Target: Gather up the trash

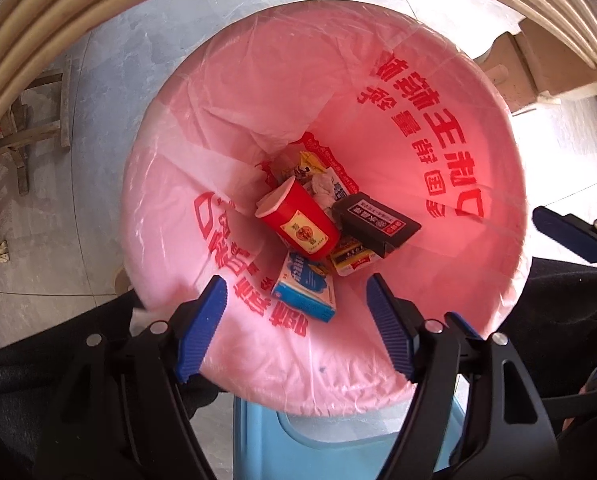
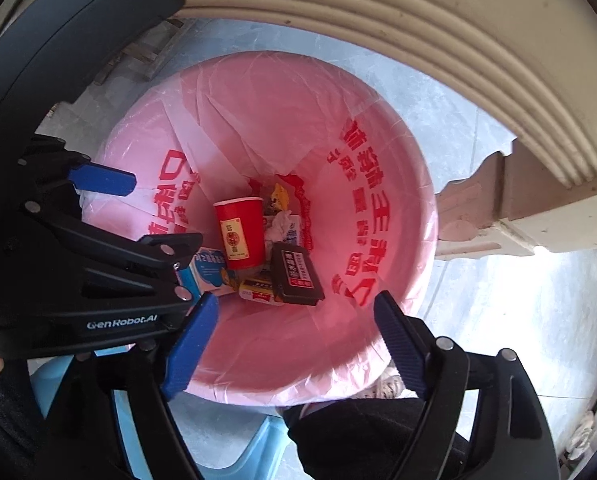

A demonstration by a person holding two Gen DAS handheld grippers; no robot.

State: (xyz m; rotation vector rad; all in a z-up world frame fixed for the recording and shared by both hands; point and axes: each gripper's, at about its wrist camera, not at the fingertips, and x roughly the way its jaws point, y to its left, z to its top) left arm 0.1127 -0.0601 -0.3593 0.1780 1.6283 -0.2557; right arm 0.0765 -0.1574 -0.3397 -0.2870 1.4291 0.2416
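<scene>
A bin lined with a pink bag point(image 1: 438, 288) with red print stands on the floor below both grippers; it also shows in the right wrist view point(image 2: 258, 344). At its bottom lie a red paper cup point(image 1: 296, 222) point(image 2: 240, 232), a black box point(image 1: 376, 220) point(image 2: 296, 278), a blue and white box point(image 1: 306, 286) point(image 2: 210, 274), a yellow and red pack point(image 1: 350, 260) point(image 2: 258, 290) and crumpled paper point(image 1: 324, 188). My left gripper point(image 1: 296, 328) is open and empty above the bin's near rim. My right gripper point(image 2: 298, 344) is open and empty beside it.
A cream ribbed table edge point(image 1: 38, 40) point(image 2: 458, 40) arches above the bin. A carved table leg point(image 2: 510, 208) stands to the right. A light blue plastic stool point(image 1: 330, 452) sits at the near side. The floor is grey tile point(image 1: 110, 100).
</scene>
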